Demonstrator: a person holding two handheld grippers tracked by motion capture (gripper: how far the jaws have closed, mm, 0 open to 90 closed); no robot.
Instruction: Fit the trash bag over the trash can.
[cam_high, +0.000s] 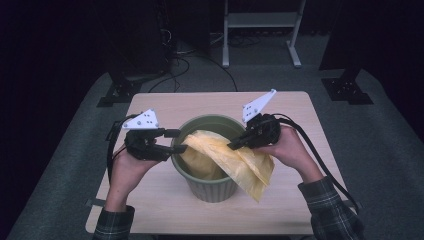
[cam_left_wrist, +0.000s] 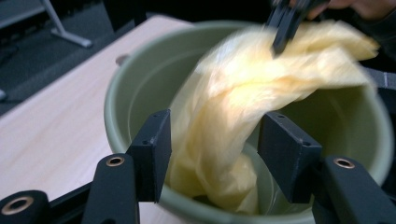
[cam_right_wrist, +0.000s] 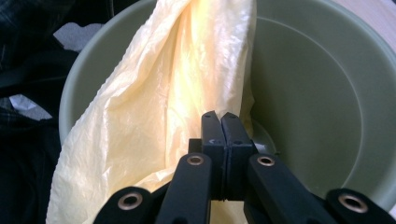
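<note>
Yellow crinkled plastic bag, half inside green bin, draped over rim.

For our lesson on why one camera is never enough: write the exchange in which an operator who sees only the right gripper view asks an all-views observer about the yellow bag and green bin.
Operator: My right gripper looks shut on the yellow bag. Where is the left gripper?
Observer: The left gripper is at the opposite rim of the green bin, with its jaws open either side of the bag.
Operator: Is the bag fully inside?
Observer: No. In the high view one end hangs outside, over the rim below your gripper.
</note>
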